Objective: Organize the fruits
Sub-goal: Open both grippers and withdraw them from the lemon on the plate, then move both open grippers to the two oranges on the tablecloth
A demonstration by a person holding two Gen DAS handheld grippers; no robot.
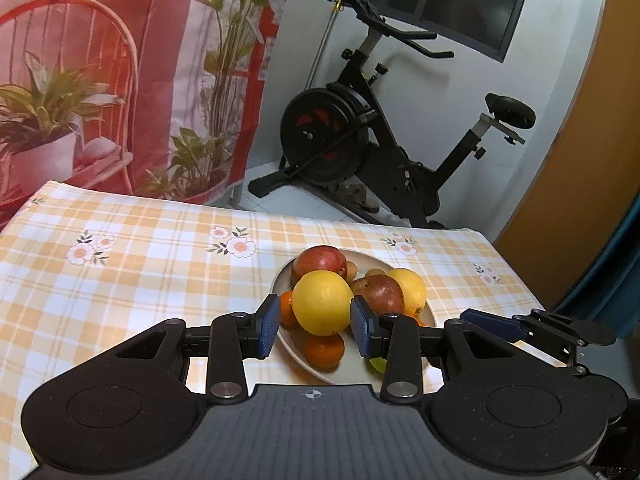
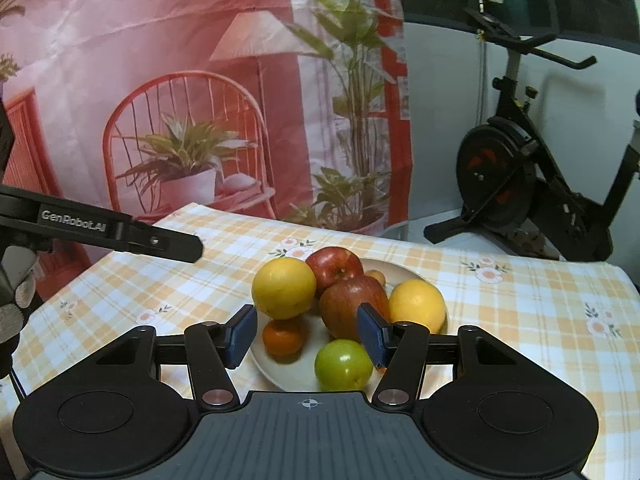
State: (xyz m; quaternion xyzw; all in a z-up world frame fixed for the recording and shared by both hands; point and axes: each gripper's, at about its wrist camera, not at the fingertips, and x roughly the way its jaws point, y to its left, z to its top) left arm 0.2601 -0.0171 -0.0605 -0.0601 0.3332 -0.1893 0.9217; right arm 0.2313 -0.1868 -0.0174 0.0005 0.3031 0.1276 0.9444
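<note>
Both tongs gape empty over the plate point(image 2: 404, 270) — left tongs point(image 1: 314, 326) nearer, straddling the lemon point(image 1: 322, 303); right tongs point(image 2: 308, 334) short of the green fruit point(image 2: 343, 365).

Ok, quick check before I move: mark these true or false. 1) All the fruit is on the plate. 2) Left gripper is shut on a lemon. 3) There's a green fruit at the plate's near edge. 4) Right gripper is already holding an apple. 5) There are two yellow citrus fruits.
1) All visible fruit sits on the plate: true.
2) False: the left gripper is open, empty, near the left yellow citrus.
3) True: the green fruit lies at the near rim.
4) False: the right gripper is open, holding nothing; the front apple lies free.
5) True: the second lies right.
</note>
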